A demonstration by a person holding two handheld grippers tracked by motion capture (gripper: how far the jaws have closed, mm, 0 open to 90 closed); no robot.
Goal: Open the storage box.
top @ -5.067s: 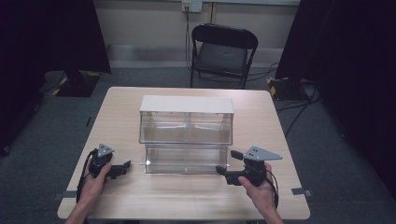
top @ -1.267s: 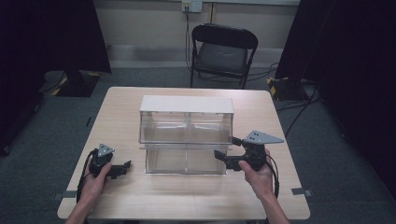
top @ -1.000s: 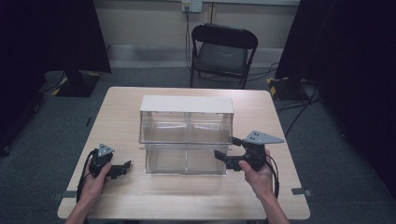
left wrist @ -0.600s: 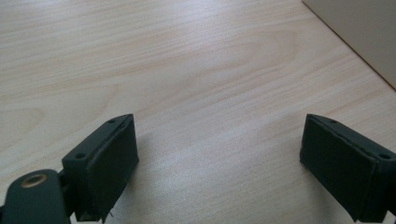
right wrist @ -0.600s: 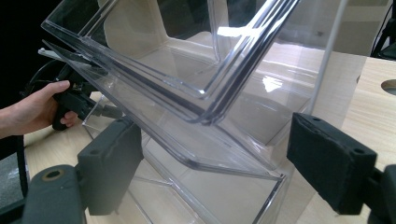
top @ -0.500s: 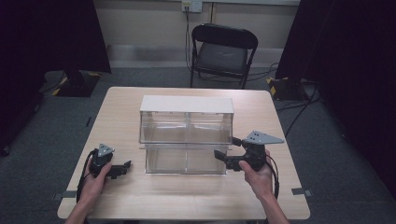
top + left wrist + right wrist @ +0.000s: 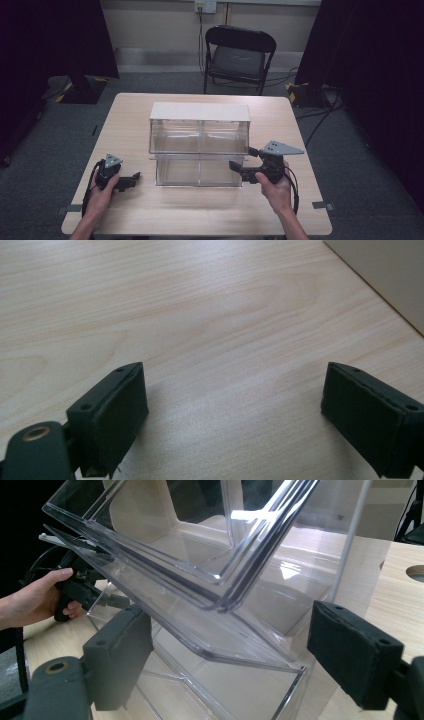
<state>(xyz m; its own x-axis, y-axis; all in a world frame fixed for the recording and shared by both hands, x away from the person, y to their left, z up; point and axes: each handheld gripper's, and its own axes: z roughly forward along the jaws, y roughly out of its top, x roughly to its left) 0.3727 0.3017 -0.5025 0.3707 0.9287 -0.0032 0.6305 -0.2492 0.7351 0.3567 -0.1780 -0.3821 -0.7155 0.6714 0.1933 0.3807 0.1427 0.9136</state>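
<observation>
A clear plastic two-tier box (image 7: 200, 137) with a white top stands in the middle of the table (image 7: 200, 210). My right gripper (image 7: 235, 168) is open at the box's lower front right corner, pointing left along its front. In the right gripper view the jaws (image 7: 230, 630) stand wide apart, with the clear lower tier's corner (image 7: 280, 667) between them and not touching either pad. My left gripper (image 7: 134, 178) rests open on the table, a short gap left of the box. Its jaws (image 7: 235, 385) frame bare wood.
A black folding chair (image 7: 237, 55) stands beyond the table's far edge. Dark curtains hang on both sides, and cables lie on the floor at the right. The person's other hand with the left gripper (image 7: 65, 590) is visible through the box.
Since five seconds ago my right gripper has moved forward and up to the box's lower right corner. Nothing has moved in the last second. The left gripper has stayed put.
</observation>
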